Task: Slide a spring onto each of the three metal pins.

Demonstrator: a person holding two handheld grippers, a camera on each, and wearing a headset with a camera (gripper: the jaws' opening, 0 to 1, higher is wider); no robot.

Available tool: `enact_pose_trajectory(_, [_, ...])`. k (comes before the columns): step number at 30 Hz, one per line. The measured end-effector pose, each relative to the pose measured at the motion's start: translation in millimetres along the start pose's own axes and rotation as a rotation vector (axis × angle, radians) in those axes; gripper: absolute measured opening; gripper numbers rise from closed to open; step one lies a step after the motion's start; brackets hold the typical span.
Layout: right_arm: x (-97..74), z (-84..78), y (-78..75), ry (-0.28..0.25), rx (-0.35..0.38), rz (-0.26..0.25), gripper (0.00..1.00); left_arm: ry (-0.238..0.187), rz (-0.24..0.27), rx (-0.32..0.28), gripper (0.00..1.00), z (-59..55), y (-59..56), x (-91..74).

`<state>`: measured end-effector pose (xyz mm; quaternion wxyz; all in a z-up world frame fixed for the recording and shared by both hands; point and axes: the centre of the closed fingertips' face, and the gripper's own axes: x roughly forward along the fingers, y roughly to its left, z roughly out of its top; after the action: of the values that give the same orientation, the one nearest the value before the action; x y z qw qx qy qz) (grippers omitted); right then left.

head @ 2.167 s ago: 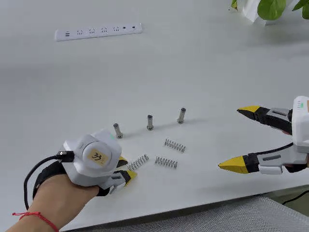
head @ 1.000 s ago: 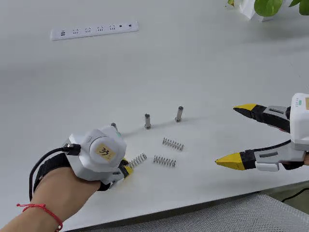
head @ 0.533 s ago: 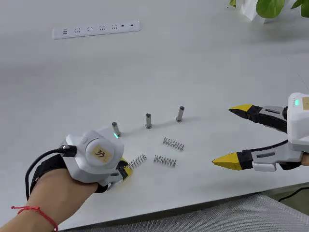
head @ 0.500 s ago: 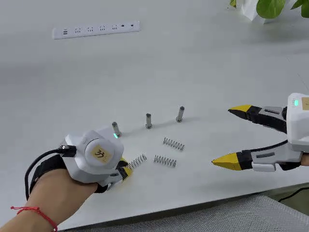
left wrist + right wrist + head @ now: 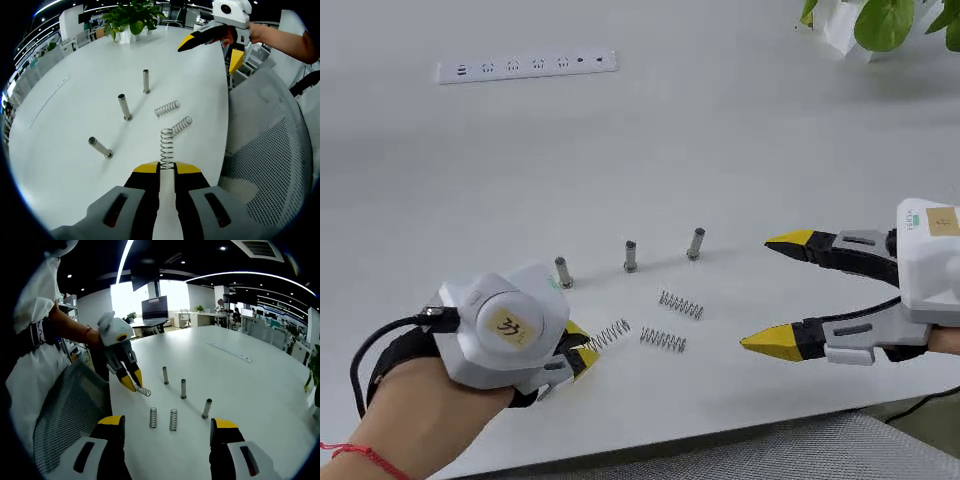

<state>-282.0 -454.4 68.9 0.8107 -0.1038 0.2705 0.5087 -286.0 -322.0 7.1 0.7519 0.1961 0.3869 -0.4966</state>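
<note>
Three short metal pins (image 5: pixel 563 272) (image 5: pixel 631 256) (image 5: pixel 696 243) stand upright in a row on the white table (image 5: pixel 720 130). My left gripper (image 5: pixel 582 352) (image 5: pixel 166 167) is shut on the near end of one spring (image 5: pixel 609 335) (image 5: pixel 166 146), which sticks out forward toward the pins. Two more springs (image 5: pixel 681 305) (image 5: pixel 663 341) lie loose just in front of the pins. My right gripper (image 5: pixel 777 291) (image 5: pixel 167 424) hovers open to the right of them, holding nothing. From the right gripper view the left gripper (image 5: pixel 129 377) and its spring (image 5: pixel 143 390) sit beside the leftmost pin (image 5: pixel 165 375).
A white power strip (image 5: pixel 527 66) lies far back on the table. A potted plant (image 5: pixel 885 20) stands at the back right corner. The table's front edge runs just below the grippers, with a grey mesh chair (image 5: pixel 820 450) beneath it.
The left jaws, slightly apart beside the spring at first, are now shut on its end. The right gripper has drifted left toward the loose springs.
</note>
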Motion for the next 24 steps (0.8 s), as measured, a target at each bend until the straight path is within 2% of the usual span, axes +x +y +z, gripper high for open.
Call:
enact_pose_trajectory(4, [8.1,8.9,8.5,-0.012,-0.003,0.03,0.64,-0.032,-0.001,0.013,0.07,9.6,-2.8,-7.6])
enact_pose_trajectory(6, [13.1,15.6,13.1,-0.022,0.003,0.049,0.6,-0.062,-0.008,0.019,0.07,16.4,-5.3,-11.8])
enact_pose_trajectory(9, [19.5,25.3,16.7,-0.06,0.027,0.075,0.56,-0.094,-0.008,0.004,0.07,24.9,-6.5,-18.2])
enact_pose_trajectory(14, [29.2,37.6,22.4,-0.086,0.054,0.091,0.47,-0.152,-0.002,-0.004,0.07,39.1,-7.4,-27.8])
enact_pose_trajectory(18, [34.2,52.6,26.8,-0.141,0.133,0.112,0.41,-0.193,-0.003,-0.005,0.07,49.1,-10.5,-34.2])
enact_pose_trajectory(22, [37.3,61.1,27.5,-0.183,0.23,0.123,0.33,-0.243,-0.011,-0.028,0.07,58.4,-13.1,-40.3])
enact_pose_trajectory(24, [37.4,64.2,27.3,-0.204,0.256,0.124,0.3,-0.259,-0.012,-0.034,0.07,61.8,-13.7,-42.7])
